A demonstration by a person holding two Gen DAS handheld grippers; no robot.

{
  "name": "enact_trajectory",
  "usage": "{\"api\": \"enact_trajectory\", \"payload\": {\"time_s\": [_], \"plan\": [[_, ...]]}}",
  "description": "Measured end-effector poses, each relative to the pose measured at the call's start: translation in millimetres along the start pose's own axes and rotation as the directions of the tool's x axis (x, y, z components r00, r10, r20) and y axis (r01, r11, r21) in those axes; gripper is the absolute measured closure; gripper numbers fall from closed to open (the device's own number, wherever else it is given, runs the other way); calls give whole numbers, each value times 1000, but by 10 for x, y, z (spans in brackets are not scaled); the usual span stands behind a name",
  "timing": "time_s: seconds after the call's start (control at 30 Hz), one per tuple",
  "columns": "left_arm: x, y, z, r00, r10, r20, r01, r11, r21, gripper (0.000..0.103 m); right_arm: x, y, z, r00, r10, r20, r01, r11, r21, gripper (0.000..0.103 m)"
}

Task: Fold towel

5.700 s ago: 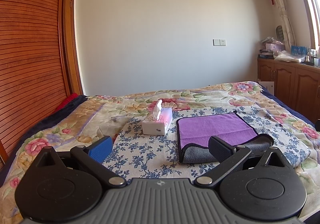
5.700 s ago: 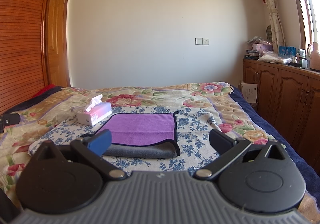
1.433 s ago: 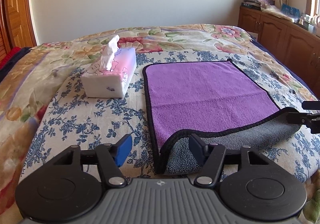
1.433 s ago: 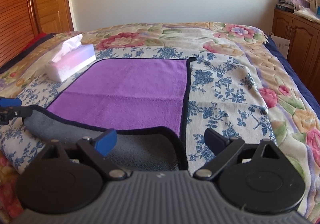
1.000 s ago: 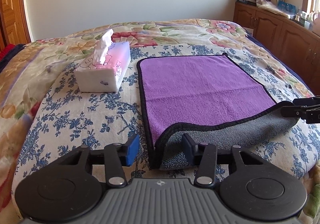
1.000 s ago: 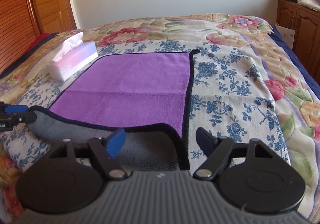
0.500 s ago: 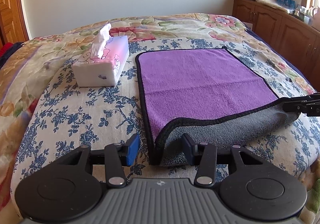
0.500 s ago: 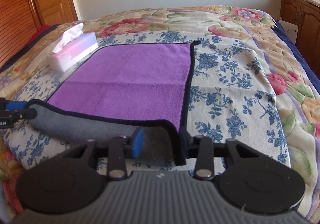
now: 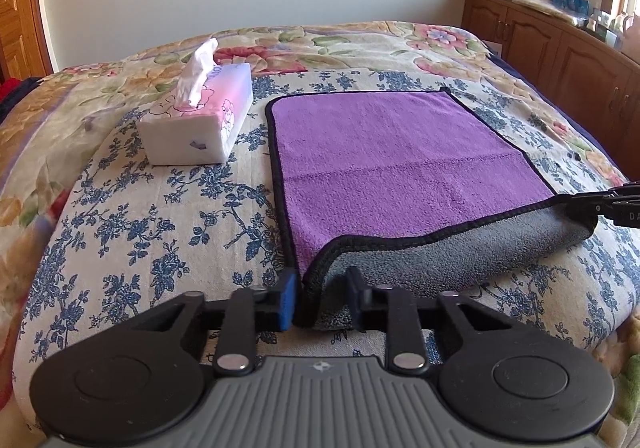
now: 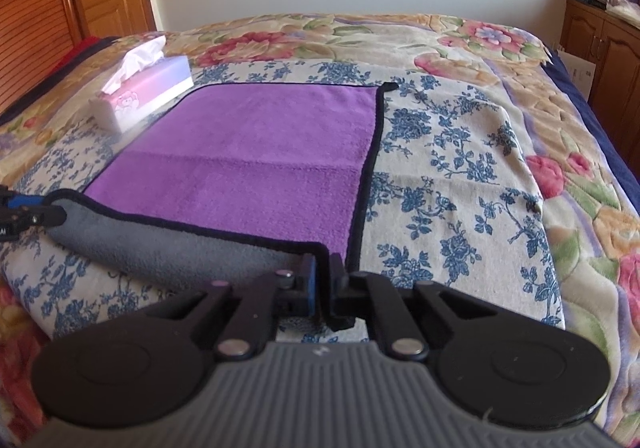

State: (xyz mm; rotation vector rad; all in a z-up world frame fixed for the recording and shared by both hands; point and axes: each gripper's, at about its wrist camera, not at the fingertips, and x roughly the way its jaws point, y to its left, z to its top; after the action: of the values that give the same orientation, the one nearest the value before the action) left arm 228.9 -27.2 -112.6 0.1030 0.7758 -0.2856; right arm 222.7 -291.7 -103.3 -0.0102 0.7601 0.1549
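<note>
A purple towel [image 9: 400, 164] with black trim and a grey underside lies flat on the bed; its near edge is rolled over, grey side up. It also shows in the right wrist view [image 10: 256, 160]. My left gripper [image 9: 320, 296] straddles the near left corner, jaws narrowed with a gap still around the cloth. My right gripper [image 10: 323, 284] is shut on the near right corner's black edge. The right gripper's tip [image 9: 608, 206] shows at the right edge of the left wrist view.
A pink and white tissue box [image 9: 200, 124] stands left of the towel, close to its far left corner; it also shows in the right wrist view [image 10: 140, 92]. The floral bedspread [image 9: 140, 232] lies under everything. Wooden cabinets [image 9: 560, 48] line the right wall.
Both grippers came down to the towel's near corners. The right jaws closed onto the right corner. The left jaws narrowed around the left corner.
</note>
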Motion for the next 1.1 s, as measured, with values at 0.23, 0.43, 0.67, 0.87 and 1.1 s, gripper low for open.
{"api": "enact_trajectory", "payload": {"time_s": [0.23, 0.43, 0.67, 0.87, 1.1], "plan": [[-35, 11, -1, 1000, -16, 22, 17, 1000, -14, 95, -13, -5, 10, 1000, 7, 6, -7, 1000, -2, 99], [-68, 7, 12, 999, -16, 34, 17, 1000, -15, 95, -34, -4, 18, 1000, -5, 20, 5, 1000, 0, 99], [-115, 21, 72, 998, -17, 63, 19, 999, -32, 96, -97, -3, 60, 998, -11, 69, 11, 1000, 1, 100], [-148, 37, 159, 995, -27, 93, 31, 999, -43, 97, -99, 31, 88, 996, -16, 93, 18, 1000, -21, 100], [-146, 58, 261, 994, -33, 108, 39, 998, -54, 97, -131, 26, 169, 990, -9, 141, 13, 1000, -27, 100]]}}
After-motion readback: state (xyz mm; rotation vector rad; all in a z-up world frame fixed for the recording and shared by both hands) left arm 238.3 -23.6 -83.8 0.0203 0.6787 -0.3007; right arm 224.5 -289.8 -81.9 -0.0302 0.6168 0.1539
